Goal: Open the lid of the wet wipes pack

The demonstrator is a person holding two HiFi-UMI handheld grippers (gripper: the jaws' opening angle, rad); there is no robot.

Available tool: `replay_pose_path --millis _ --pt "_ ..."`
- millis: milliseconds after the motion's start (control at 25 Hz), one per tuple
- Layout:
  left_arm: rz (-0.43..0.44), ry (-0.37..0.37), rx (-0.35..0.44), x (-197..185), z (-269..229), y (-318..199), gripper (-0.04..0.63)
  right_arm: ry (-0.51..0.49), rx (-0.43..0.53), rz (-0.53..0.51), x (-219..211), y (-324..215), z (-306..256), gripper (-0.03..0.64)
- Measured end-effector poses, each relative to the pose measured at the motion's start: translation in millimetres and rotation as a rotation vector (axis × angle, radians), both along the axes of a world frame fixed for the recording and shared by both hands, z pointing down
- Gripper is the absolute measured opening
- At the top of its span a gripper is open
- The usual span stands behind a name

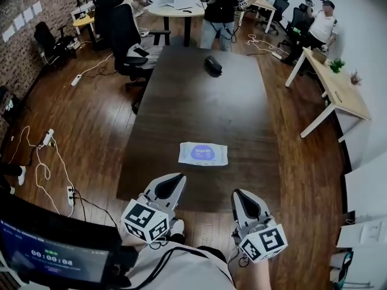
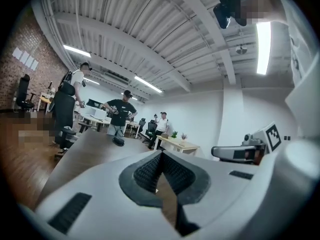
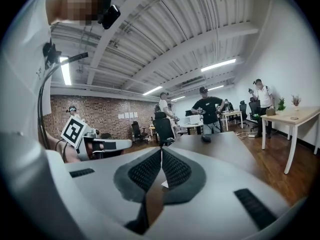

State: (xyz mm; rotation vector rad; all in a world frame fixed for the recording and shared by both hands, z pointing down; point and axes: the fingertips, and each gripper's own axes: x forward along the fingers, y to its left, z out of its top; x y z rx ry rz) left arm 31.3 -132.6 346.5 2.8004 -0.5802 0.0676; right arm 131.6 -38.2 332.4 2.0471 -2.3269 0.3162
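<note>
Fingers [image 2: 142, 173] of the left gripper [image 2: 161, 154] are closed tip to tip with nothing between them, and the right gripper [image 3: 161, 151] is closed and empty in the same way. In the head view both grippers sit low in the frame, side by side but apart from each other, at the near edge of the dark desk [image 1: 199, 101], pointing up the frame over it. The wet wipes pack [image 1: 204, 153] lies flat on the desk just above them, near the middle of the frame. It is a white pack with a blue oval on its top face, and neither gripper touches it. At the far end of the desk, toward the top of the frame, rests a small dark object [image 1: 213, 65]. Beyond it a person in a black shirt [image 1: 219, 5] stands by a round table [image 1: 175, 8], and a light wooden table [image 1: 338, 89] stands at the upper right.
</note>
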Motion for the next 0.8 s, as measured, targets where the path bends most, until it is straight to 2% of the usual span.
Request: replay_pose_path --millis 160,400,680,800 --pt "0.011 -0.010 0.003 11.3 8.8 -49.7 0.002 0.029 -0.009 -0.007 8.7 -47.5 5.3 0.009" --pt "-0.050 -0.055 -0.037 21.4 28.1 -94.9 0.000 0.077 -0.055 -0.082 25.4 -100.4 19.8 0.009" --pt "-0.187 -0.091 -0.114 42.7 75.6 -144.0 0.000 0.155 -0.150 -0.225 57.9 -166.1 81.2 0.009" --pt "-0.184 -0.080 -0.173 60.6 105.2 -150.4 0.000 0.264 -0.231 -0.339 58.2 -189.1 127.5 0.009"
